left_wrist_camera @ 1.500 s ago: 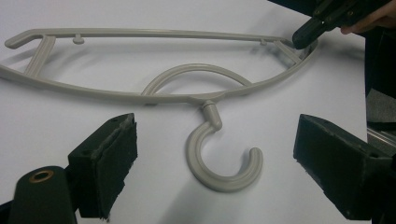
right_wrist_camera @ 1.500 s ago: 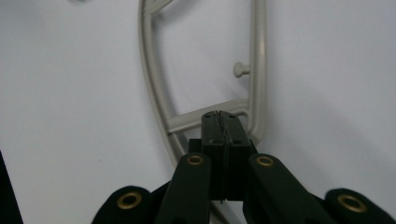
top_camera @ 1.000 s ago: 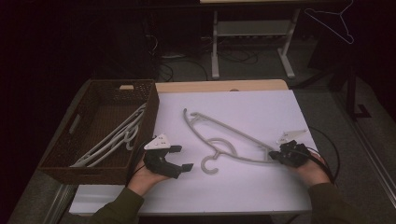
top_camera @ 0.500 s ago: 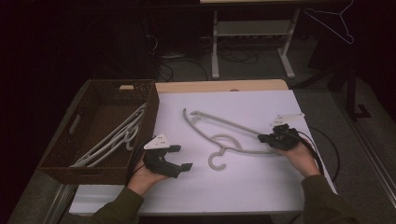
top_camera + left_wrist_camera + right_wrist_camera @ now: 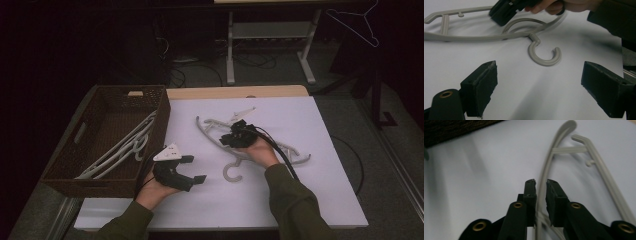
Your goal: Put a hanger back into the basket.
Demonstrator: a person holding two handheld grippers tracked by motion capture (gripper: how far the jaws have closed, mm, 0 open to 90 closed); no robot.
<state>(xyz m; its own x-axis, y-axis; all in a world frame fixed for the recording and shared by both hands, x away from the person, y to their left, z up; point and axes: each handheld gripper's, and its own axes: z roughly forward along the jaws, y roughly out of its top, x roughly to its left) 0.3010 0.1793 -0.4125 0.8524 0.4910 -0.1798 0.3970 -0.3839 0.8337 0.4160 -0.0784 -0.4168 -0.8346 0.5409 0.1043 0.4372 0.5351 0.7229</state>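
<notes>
A grey plastic hanger (image 5: 296, 152) lies flat on the white table (image 5: 325, 190), its hook (image 5: 231, 172) toward the person. My right gripper (image 5: 223, 140) is over the hanger's left arm, pointing left. In the right gripper view its jaws (image 5: 541, 182) have just been opening to a narrow gap, and the hanger's bar (image 5: 604, 177) runs between the pads without being pressed. My left gripper (image 5: 194, 169) rests at the front left, beside the basket, open wide with nothing between its jaws. In the left gripper view (image 5: 537, 75) it faces the hook (image 5: 545, 61).
A brown wicker basket (image 5: 125, 93) stands at the table's left edge with several pale hangers (image 5: 125, 147) lying in it. The right gripper's black cable (image 5: 280, 152) trails over the hanger. Behind the table are a metal stand (image 5: 230, 55) and dark floor.
The right hand has moved left from the hanger's right end to its left arm. Its jaws now show a small gap. The left gripper has stayed in place.
</notes>
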